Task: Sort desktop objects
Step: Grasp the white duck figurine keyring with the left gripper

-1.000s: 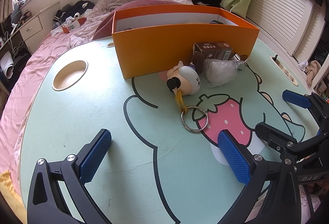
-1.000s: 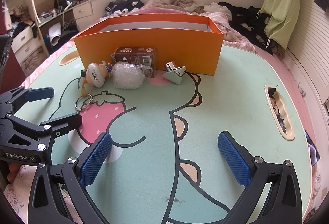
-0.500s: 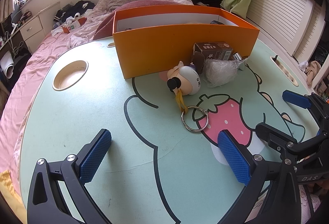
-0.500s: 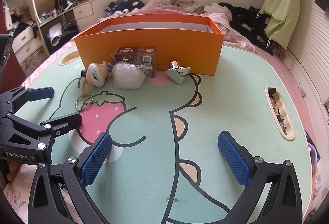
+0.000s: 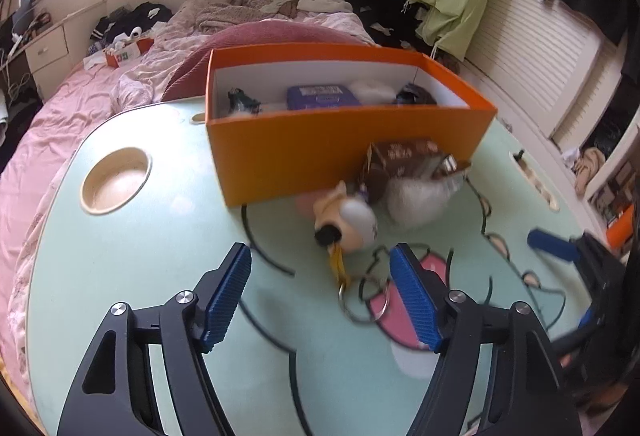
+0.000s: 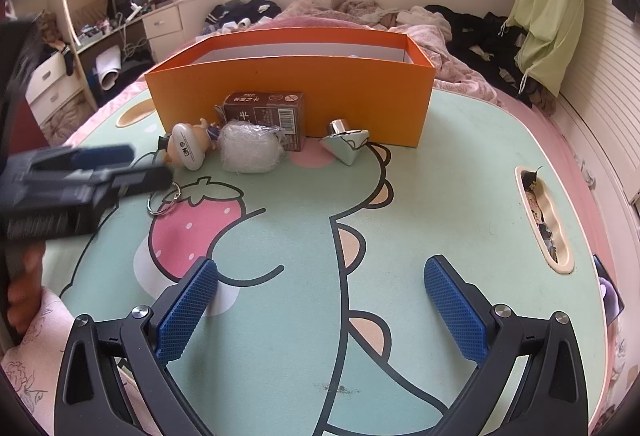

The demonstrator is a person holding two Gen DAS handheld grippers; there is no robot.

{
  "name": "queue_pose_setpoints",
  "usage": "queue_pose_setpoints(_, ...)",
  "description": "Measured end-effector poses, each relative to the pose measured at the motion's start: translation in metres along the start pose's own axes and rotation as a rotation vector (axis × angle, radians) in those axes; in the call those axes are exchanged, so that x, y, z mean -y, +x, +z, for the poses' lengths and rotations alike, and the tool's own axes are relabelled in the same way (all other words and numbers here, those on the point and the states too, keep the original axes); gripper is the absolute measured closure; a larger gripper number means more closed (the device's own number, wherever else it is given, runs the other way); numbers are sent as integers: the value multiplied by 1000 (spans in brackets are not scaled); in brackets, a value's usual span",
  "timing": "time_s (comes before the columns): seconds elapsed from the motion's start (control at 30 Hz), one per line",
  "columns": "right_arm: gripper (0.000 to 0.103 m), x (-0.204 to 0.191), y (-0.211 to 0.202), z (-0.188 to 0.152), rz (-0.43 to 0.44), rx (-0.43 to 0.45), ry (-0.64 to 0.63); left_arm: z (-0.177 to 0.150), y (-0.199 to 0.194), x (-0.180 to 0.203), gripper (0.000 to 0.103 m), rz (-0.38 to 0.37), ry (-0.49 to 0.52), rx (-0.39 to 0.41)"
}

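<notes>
Left tool: angled down over the desk, jaws closing, nothing between them; toy keychain lies just ahead, blurred. Right tool: angled down, jaws wide, empty. Brown carton, plastic wad, metal top sit against the orange box front. Box contents partly hidden.

A lived-in bedroom: a pink-sheeted bed strewn with clothes, drawers at ten o'clock.
</notes>
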State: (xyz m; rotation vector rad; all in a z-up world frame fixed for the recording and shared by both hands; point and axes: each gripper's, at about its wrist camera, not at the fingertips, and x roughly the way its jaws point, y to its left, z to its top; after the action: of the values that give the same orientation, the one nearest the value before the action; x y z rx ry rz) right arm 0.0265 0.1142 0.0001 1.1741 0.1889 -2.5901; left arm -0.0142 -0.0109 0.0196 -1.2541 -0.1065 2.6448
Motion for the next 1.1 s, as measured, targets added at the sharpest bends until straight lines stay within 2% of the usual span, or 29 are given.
queue_pose_setpoints(0.13,0,0,0,0,0,0,0,16,26,1,31,-2,9,-62)
queue_pose_setpoints(0.23,0,0,0,0,0,1,-1,18,34,6,34,18,29,-68)
queue_pose_setpoints(0.3,0,0,0,-1,0,0,1,19,34,8,56,1,39,-63)
queue_pose_setpoints(0.37,0,0,0,-1,-1,1,0,18,33,9,66,-4,52,-56)
queue_pose_setpoints(0.5,0,0,0,-1,0,1,1,11,27,10,66,-35,56,-40)
queue_pose_setpoints(0.7,0,0,0,-1,2,3,3,-10,-6,9,66,-46,58,40)
queue_pose_setpoints(0.83,0,7,-4,3,47,18,44,-26,-21,12,66,-34,68,71)
queue_pose_setpoints(0.93,0,22,-13,15,53,58,102,-33,-22,12,66,-17,77,70)
queue_pose_setpoints(1.03,0,39,-22,37,2,109,134,-33,-22,11,66,-16,74,69)
queue_pose_setpoints(1.1,0,48,-19,52,-18,91,158,-34,-20,11,66,-17,75,64)
